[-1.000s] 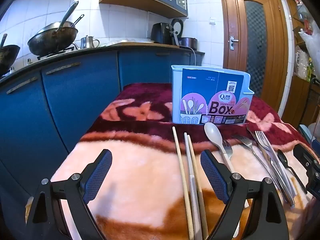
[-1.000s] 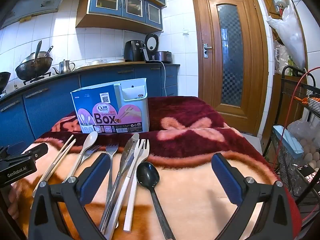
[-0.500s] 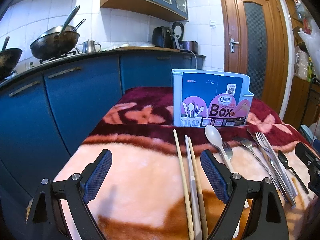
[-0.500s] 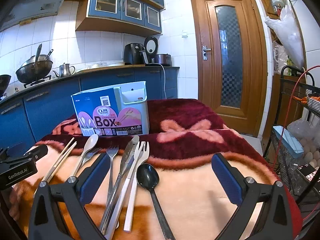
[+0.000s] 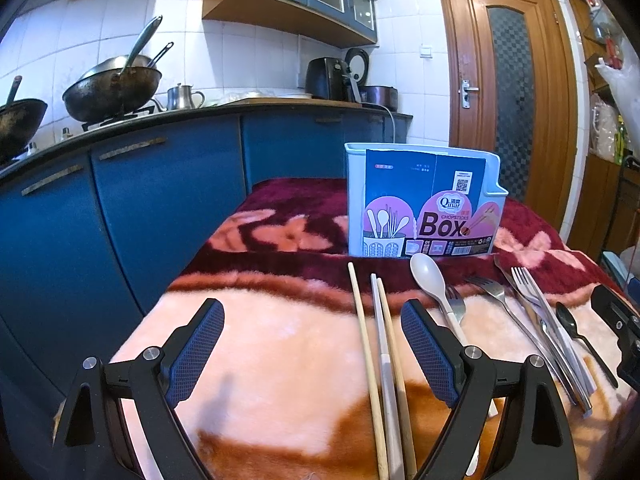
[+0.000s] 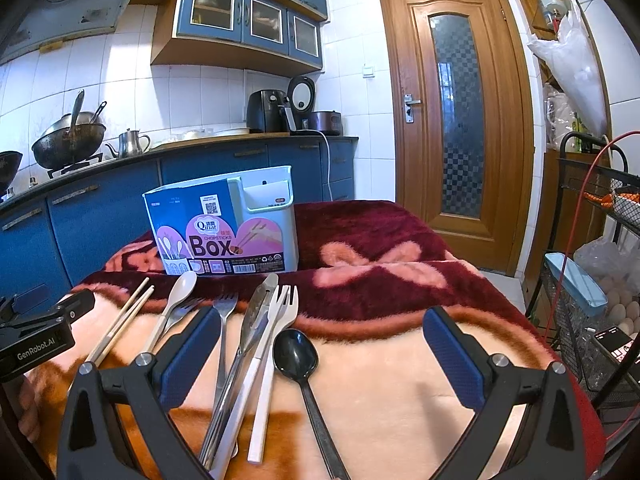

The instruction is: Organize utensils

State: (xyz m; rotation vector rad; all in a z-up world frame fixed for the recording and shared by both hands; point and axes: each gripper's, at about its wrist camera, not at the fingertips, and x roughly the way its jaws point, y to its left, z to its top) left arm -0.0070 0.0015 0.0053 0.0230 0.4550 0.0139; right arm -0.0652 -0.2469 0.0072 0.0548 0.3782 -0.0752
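Observation:
A pale blue chopsticks box (image 5: pixel 422 204) stands upright on the blanket-covered table; it also shows in the right wrist view (image 6: pixel 224 228). In front of it lie chopsticks (image 5: pixel 380 344), a white spoon (image 5: pixel 430 276), metal forks (image 5: pixel 492 292), a white fork (image 6: pixel 276 320), metal tongs (image 6: pixel 256 312) and a black spoon (image 6: pixel 296 356). My left gripper (image 5: pixel 312 344) is open and empty, low over the blanket, left of the chopsticks. My right gripper (image 6: pixel 320 348) is open and empty, with the black spoon between its fingers.
The table wears a red and peach fleece blanket (image 5: pixel 256 344). Blue kitchen cabinets (image 5: pixel 160 200) with woks on the stove stand to the left. A wooden door (image 6: pixel 456 120) is behind. A wire rack (image 6: pixel 592 280) with eggs stands at the right.
Both cameras have tilted or sunk slightly, so the scene sits a little lower in frame. Both grippers stay open and the utensils have not moved.

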